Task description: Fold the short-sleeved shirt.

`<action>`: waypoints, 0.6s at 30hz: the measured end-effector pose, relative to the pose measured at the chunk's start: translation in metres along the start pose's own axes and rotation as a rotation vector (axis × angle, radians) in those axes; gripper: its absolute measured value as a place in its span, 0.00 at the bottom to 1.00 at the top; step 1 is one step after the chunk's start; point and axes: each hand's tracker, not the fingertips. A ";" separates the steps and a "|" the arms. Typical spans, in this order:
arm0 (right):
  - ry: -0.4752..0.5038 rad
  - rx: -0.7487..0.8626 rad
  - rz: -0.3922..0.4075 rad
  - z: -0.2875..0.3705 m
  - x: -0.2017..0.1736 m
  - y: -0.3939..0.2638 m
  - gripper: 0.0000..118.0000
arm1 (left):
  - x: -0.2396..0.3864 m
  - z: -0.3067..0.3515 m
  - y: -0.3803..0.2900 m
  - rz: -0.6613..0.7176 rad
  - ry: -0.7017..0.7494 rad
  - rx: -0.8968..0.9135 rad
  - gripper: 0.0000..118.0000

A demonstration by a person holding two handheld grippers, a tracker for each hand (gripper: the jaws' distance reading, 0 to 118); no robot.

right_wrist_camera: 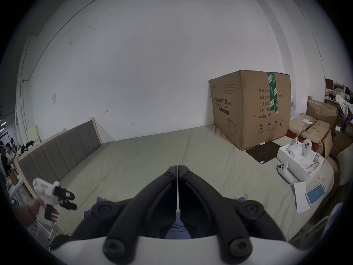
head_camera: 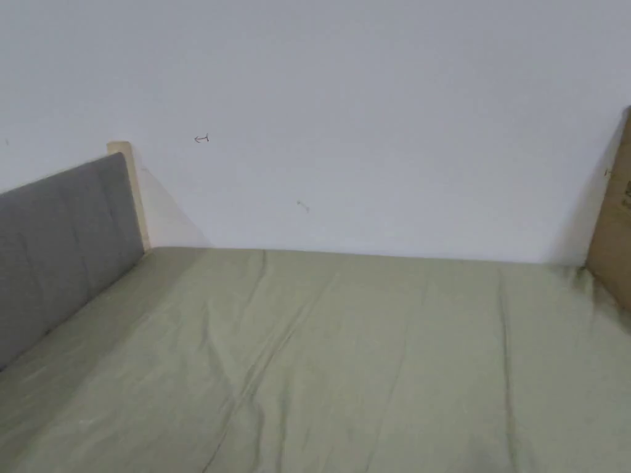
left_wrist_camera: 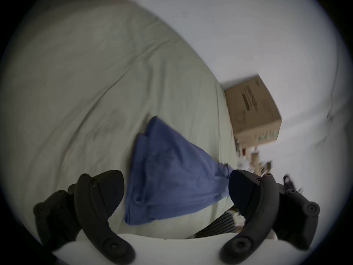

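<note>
Lying bunched on bed sheet (left_wrist_camera: 95, 78), blue shirt (left_wrist_camera: 168, 177); left gripper (left_wrist_camera: 175, 188) fingers spread, right gripper (right_wrist_camera: 178, 168) fingers closed, empty.

Motion blur smears the blue shirt (left_wrist_camera: 172, 173) and cardboard box (left_wrist_camera: 252, 110) in the left gripper view, the right gripper (right_wrist_camera: 178, 166) hides most of the shirt beneath its closed jaws so whether they pinch cloth cannot be told, and the head view's right edge cuts the box.
</note>
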 end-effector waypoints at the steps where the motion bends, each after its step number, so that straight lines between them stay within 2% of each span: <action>1: -0.010 -0.019 -0.003 -0.003 -0.002 -0.001 0.01 | -0.013 -0.008 0.001 0.036 -0.001 -0.002 0.98; 4: -0.014 -0.064 -0.024 -0.009 -0.009 -0.006 0.01 | -0.016 -0.019 -0.026 0.055 -0.051 -0.055 0.99; 7: -0.016 -0.102 -0.044 -0.015 -0.013 -0.008 0.01 | -0.053 -0.037 -0.005 0.070 -0.283 -0.047 1.00; 10: -0.014 -0.112 -0.057 -0.020 -0.017 -0.007 0.01 | -0.059 -0.054 -0.010 0.264 -0.520 -0.144 1.00; 11: -0.014 -0.113 -0.058 -0.020 -0.018 -0.007 0.01 | -0.057 -0.062 -0.015 0.300 -0.548 -0.166 1.00; 13: -0.016 -0.121 -0.056 -0.022 -0.022 -0.006 0.01 | -0.045 -0.071 -0.023 0.222 -0.527 -0.195 0.93; 14: -0.012 -0.129 -0.060 -0.023 -0.023 -0.006 0.01 | -0.040 -0.074 -0.025 0.128 -0.461 -0.194 0.80; 15: -0.006 -0.135 -0.066 -0.021 -0.023 -0.007 0.01 | -0.036 -0.075 -0.028 0.063 -0.392 -0.182 0.71; 16: -0.002 -0.140 -0.070 -0.021 -0.024 -0.007 0.01 | -0.036 -0.080 -0.032 0.019 -0.300 -0.178 0.71; 17: 0.002 -0.146 -0.069 -0.021 -0.025 -0.008 0.01 | -0.036 -0.089 -0.036 -0.023 -0.121 -0.193 0.32; 18: 0.004 -0.152 -0.064 -0.021 -0.026 -0.008 0.01 | -0.067 -0.102 -0.021 -0.017 -0.101 -0.187 0.02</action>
